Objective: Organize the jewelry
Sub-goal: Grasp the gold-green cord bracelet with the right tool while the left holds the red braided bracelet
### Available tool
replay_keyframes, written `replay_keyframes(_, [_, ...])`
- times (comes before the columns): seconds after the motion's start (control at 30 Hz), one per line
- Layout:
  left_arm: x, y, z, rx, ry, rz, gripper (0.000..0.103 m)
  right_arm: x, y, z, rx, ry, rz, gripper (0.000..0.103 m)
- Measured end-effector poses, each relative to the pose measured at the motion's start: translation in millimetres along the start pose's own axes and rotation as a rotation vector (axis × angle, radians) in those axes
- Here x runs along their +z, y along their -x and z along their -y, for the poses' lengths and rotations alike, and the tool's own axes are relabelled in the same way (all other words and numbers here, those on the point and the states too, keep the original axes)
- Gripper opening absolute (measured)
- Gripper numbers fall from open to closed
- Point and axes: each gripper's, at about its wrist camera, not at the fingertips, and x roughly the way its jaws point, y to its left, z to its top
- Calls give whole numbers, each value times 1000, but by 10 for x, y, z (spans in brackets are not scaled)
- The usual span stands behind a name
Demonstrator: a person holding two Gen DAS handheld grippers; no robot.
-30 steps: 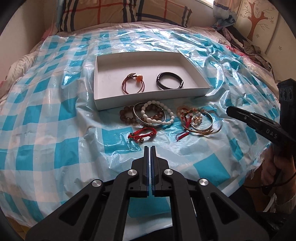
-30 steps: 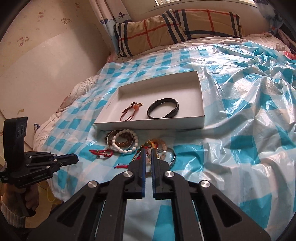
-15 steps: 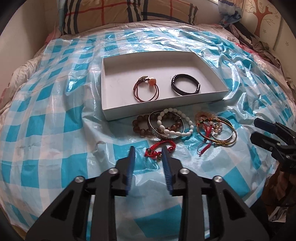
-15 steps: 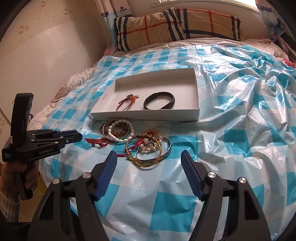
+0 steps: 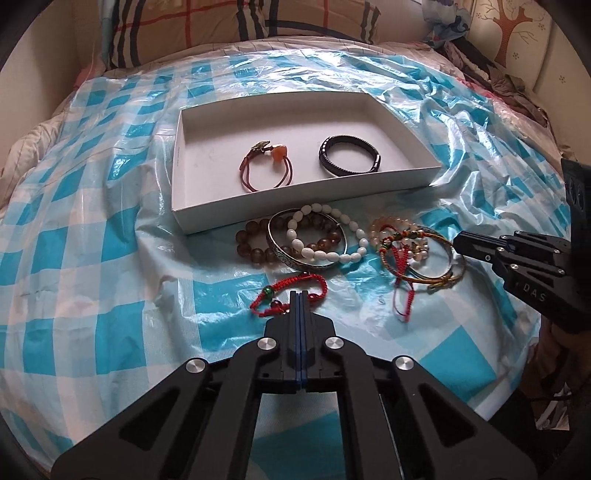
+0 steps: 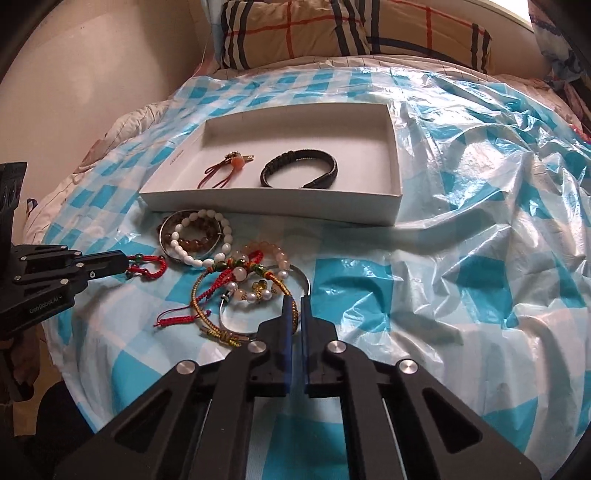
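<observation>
A white box (image 5: 295, 210) lies on the bed and holds a brown cord bracelet with an orange stone (image 5: 266, 171) and a black braided bracelet (image 5: 349, 160). In front of it lie brown beads, a silver bangle and white beads (image 5: 325, 236). My left gripper (image 5: 298, 294) is shut on the red cord bracelet (image 5: 284, 286), whose cord runs out on both sides of the tips. To the right is a tangle of pink beads, pearls and cords (image 6: 255, 273). My right gripper (image 6: 294, 301) is shut on its gold braided bracelet (image 6: 207, 317), right beside a thin silver bangle (image 6: 304, 280).
A wrinkled blue-and-white checked plastic sheet (image 5: 92, 258) covers the bed. A striped pillow (image 6: 351, 33) lies at the head and a pile of clothes (image 5: 517, 92) at the far right. A wall (image 6: 92, 92) runs along the left side. The bed's near edge drops off under the grippers.
Both grippers opened wide half a second ago and are shut again now. Both have sunk closer to the jewelry, the left onto the red cord bracelet and the right onto the gold braided one.
</observation>
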Motion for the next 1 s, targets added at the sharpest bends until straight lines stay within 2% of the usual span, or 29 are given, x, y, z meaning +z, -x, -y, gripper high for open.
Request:
replay_keyframes(0.13, [-51,257,10,-27,25,38,0,-17,207,25,15,-19,37,5])
replay_keyframes(0.23, [-48,321,14,-5,21,46,0,4,222,-2,34,-12,34,5])
replay_keyframes(0.27, [-36,305,-5,1,27,41,0,25,197,-34,42,-2,24,11])
replay_keyframes(0.3, [-22,285,-26,14,33,40,0,44,174,-69,48,14,22,40])
replay_keyframes(0.33, [-7,264,-45,24,36,41,1,58,151,-120,41,38,35,55])
replay_keyframes(0.37, [15,229,-60,29,37,38,1,78,109,-165,43,66,35,59])
replay_keyframes(0.43, [58,128,-87,57,30,29,6,129,-38,-232,54,108,7,57])
replay_keyframes(0.47, [77,62,-97,71,28,23,15,147,-111,-247,56,123,-3,53])
replay_keyframes(0.5, [96,-11,-113,84,25,17,28,161,-193,-257,57,137,-22,43])
replay_keyframes(0.57, [111,-152,-137,114,18,11,45,162,-348,-244,38,154,-64,35])
replay_keyframes(0.6, [110,-218,-143,122,14,2,46,156,-401,-221,30,155,-82,31])
replay_keyframes(0.67, [86,-320,-146,103,12,-19,46,150,-427,-177,22,146,-94,24])
replay_keyframes(0.73, [49,-361,-142,86,19,-30,15,144,-414,-141,20,134,-94,9])
replay_keyframes(0.77, [42,-361,-134,74,17,-32,7,137,-393,-117,41,119,-89,5])
replay_keyframes(1.0, [-24,-28,-30,16,12,20,7,92,-86,-68,110,43,-8,4])
